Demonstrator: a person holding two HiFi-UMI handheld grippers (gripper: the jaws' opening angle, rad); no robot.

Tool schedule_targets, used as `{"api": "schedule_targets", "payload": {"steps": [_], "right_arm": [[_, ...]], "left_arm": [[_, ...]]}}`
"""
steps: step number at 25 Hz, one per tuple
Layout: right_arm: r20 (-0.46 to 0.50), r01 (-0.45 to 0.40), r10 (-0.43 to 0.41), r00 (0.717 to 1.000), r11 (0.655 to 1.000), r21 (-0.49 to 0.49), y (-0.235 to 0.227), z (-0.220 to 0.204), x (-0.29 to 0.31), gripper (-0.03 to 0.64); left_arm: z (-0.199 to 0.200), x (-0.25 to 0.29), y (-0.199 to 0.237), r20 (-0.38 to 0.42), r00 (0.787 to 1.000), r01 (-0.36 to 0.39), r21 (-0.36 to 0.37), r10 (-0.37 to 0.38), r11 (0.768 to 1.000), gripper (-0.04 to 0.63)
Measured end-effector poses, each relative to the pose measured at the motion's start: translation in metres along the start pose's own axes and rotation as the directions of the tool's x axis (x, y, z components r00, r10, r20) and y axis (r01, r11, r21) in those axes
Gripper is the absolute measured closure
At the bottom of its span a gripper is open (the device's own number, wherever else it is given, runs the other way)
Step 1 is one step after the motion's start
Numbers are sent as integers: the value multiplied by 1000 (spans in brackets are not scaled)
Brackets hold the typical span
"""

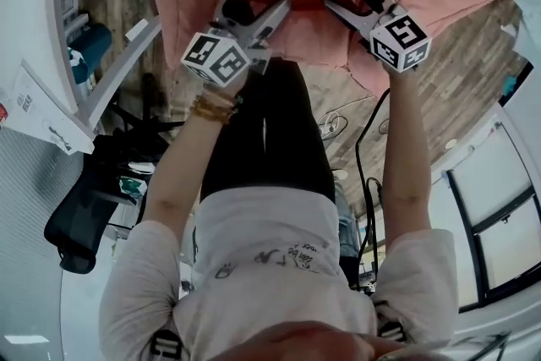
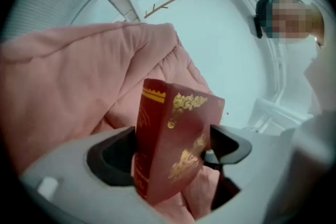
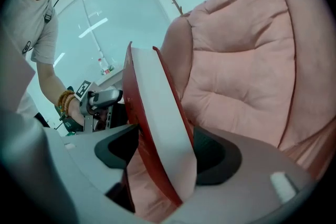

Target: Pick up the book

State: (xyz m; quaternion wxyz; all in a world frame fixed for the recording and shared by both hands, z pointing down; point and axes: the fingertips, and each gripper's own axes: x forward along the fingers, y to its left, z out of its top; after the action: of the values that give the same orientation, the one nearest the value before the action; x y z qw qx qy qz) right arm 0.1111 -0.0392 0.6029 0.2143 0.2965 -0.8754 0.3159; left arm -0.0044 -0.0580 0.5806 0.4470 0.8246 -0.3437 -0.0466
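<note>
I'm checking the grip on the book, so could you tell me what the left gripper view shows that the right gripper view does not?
Only the left gripper view: the red cover of the book, with gold ornament. Only the right gripper view: its white page edge, and the left gripper beyond it. Both: the book clamped between that view's own jaws, with the pink quilt behind.
</note>
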Motion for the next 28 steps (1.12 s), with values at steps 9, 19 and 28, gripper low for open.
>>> {"api": "schedule_targets", "payload": {"steps": [9, 19, 28], "right_arm": [[184, 44, -43, 982, 999, 0, 61, 81, -63, 288], [345, 85, -65, 936, 995, -44, 139, 174, -154, 295], [437, 145, -93, 895, 986, -85, 212, 243, -239, 301]], "left_arm": [[103, -27, -114, 40, 993, 98, 260, -112, 961, 161], [188, -74, -260, 42, 970, 191, 474, -239, 859, 163], [244, -123, -381, 58, 930, 259, 599, -363, 758, 175]]}}
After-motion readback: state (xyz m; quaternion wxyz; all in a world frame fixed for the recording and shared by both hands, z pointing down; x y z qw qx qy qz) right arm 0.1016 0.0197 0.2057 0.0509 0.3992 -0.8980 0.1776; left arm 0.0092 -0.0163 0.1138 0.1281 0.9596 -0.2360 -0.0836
